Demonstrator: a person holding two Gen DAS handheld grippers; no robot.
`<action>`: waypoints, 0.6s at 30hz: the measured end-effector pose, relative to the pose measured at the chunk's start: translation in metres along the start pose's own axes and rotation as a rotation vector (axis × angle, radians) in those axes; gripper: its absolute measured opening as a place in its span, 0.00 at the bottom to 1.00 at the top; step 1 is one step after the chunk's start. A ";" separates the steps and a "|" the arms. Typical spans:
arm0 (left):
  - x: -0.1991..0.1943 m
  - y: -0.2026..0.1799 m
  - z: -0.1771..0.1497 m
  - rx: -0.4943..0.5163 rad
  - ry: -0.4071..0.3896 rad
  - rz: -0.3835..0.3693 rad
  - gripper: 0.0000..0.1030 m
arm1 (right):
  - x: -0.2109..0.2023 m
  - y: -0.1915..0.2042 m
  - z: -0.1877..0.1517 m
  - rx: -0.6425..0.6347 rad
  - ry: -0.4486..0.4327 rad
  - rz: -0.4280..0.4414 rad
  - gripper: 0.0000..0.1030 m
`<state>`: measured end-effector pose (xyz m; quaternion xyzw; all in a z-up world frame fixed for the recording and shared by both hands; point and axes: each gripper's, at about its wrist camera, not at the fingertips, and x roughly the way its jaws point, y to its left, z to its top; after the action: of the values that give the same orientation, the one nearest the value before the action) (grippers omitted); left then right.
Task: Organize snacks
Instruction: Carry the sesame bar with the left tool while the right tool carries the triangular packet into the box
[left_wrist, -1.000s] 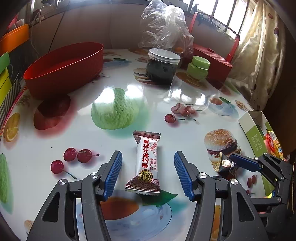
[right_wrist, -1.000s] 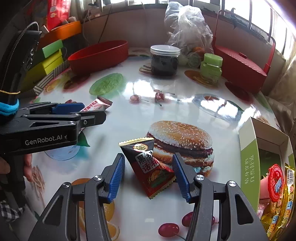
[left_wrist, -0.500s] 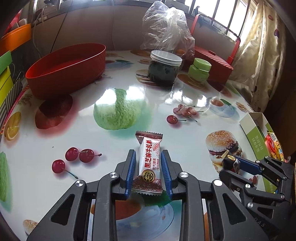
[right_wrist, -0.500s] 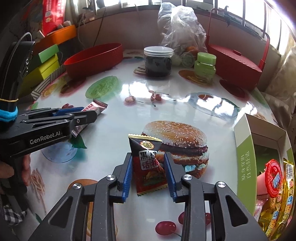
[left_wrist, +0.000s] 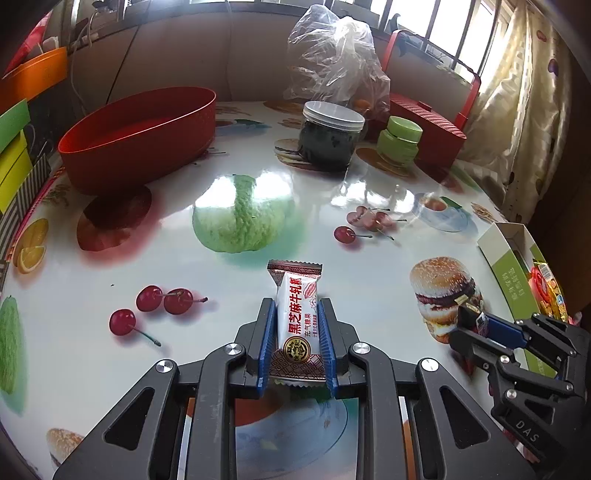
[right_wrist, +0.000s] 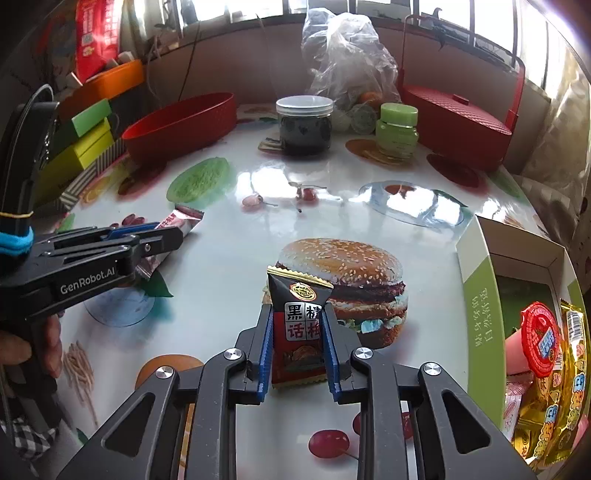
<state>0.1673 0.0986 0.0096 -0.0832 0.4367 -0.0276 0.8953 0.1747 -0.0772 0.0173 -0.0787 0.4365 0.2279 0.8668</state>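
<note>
My left gripper (left_wrist: 297, 306) is shut on a white candy packet (left_wrist: 297, 314) with red lettering, held just above the printed table. It also shows in the right wrist view (right_wrist: 162, 230) at the left, with the packet's end (right_wrist: 183, 218) sticking out. My right gripper (right_wrist: 297, 314) is shut on a dark red plum-snack packet (right_wrist: 299, 325), over the printed burger. The right gripper also shows in the left wrist view (left_wrist: 471, 317) at the right. A green-and-white snack box (right_wrist: 480, 314) with several snacks stands at the right edge.
A red oval tub (left_wrist: 140, 136) stands at the back left. A dark jar with a white lid (left_wrist: 330, 136), a green jar (left_wrist: 400, 142), a clear plastic bag (left_wrist: 334, 70) and a red basket (right_wrist: 458, 122) stand at the back. Coloured boxes (right_wrist: 85, 140) line the left edge.
Both grippers went from open around their packets to shut on them. Both packets now sit a little higher off the table.
</note>
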 end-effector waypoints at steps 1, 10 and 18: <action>-0.001 -0.001 0.000 0.001 -0.002 0.001 0.23 | -0.001 0.000 0.000 0.002 -0.003 0.001 0.22; -0.020 -0.012 -0.005 0.025 -0.034 -0.012 0.23 | -0.015 -0.003 -0.004 0.045 -0.034 -0.004 0.22; -0.036 -0.025 -0.011 0.043 -0.049 -0.027 0.23 | -0.032 -0.005 -0.008 0.072 -0.065 -0.006 0.22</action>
<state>0.1375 0.0769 0.0353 -0.0704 0.4127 -0.0470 0.9069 0.1547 -0.0951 0.0379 -0.0413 0.4158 0.2118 0.8835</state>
